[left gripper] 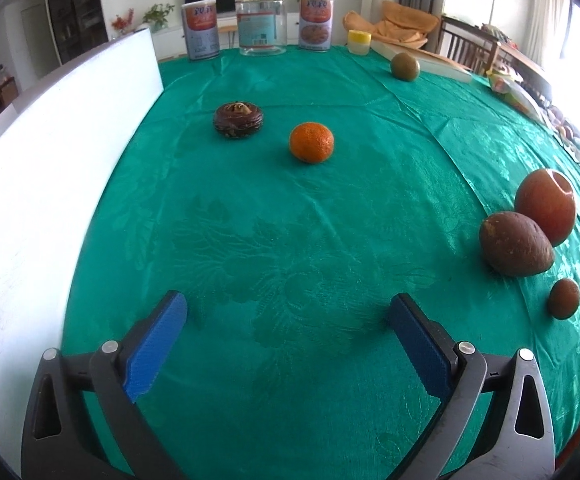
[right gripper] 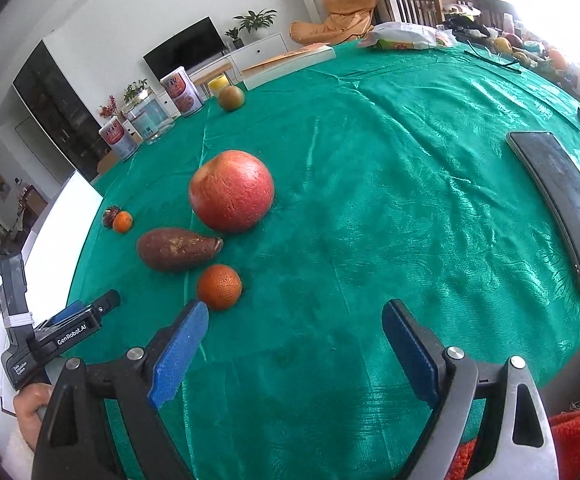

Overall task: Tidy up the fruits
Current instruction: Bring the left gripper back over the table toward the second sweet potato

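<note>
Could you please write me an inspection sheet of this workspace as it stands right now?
Surface: green patterned tablecloth, creased.
Job's things: large red round fruit, brown elongated sweet potato and small dark orange lie close together; bright orange mandarin beside dark flat water chestnut; greenish-brown round fruit at the far edge.
Clutter: black phone, clear jar between two tins, yellow cup, white board.
Grippers: left gripper and right gripper open, holding nothing.
Cables: nothing seen.
Surroundings: television, plants, wooden chairs.
</note>
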